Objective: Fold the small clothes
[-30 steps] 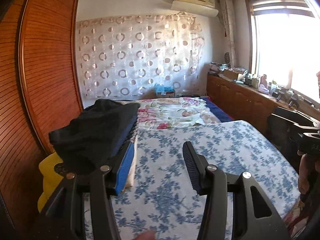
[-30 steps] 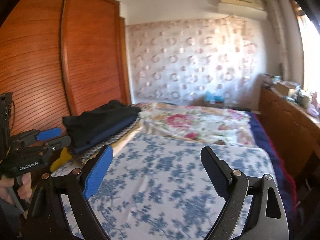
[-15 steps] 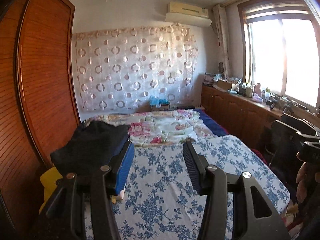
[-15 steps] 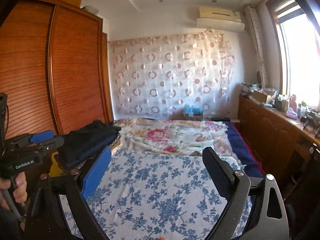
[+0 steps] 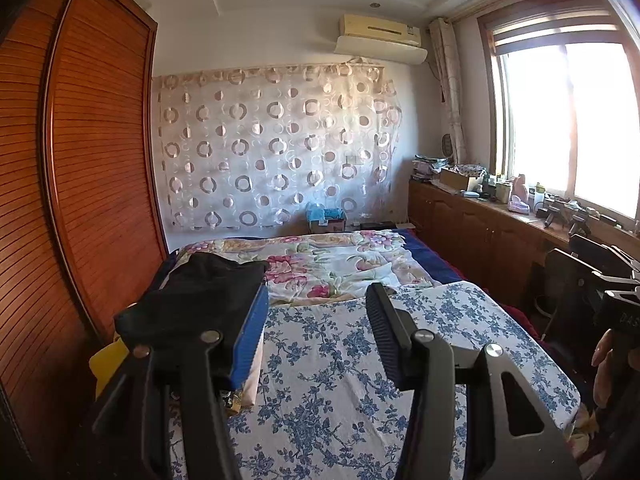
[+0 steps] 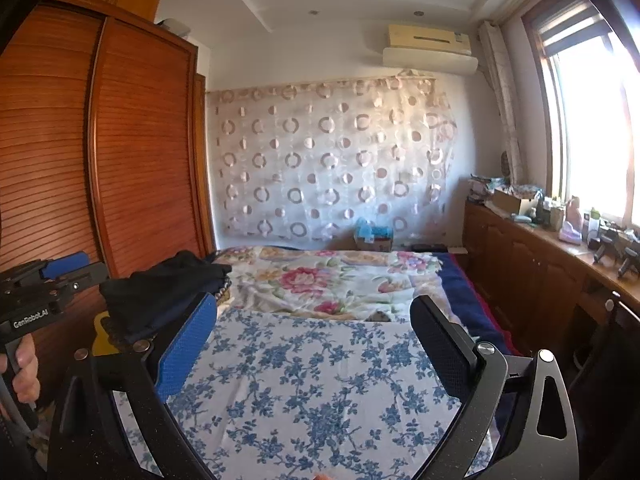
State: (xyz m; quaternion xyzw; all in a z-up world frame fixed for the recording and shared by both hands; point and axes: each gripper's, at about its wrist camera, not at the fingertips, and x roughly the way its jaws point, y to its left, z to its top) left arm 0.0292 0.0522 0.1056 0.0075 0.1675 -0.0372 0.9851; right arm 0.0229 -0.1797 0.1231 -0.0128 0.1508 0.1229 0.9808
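Fingers of the left gripper (image 5: 316, 320) and of the right gripper (image 6: 316, 332) stand spread wide, holding nothing, raised over the blue-flowered sheet (image 5: 340, 380). The only clothes in view are the stack of dark folded garments (image 5: 196, 300) at the bed's left edge, beside the wooden wardrobe (image 5: 80, 180). No unfolded piece shows, so the likely step is fetching one: tilt both cameras down, find it, then lay it flat mid-sheet.
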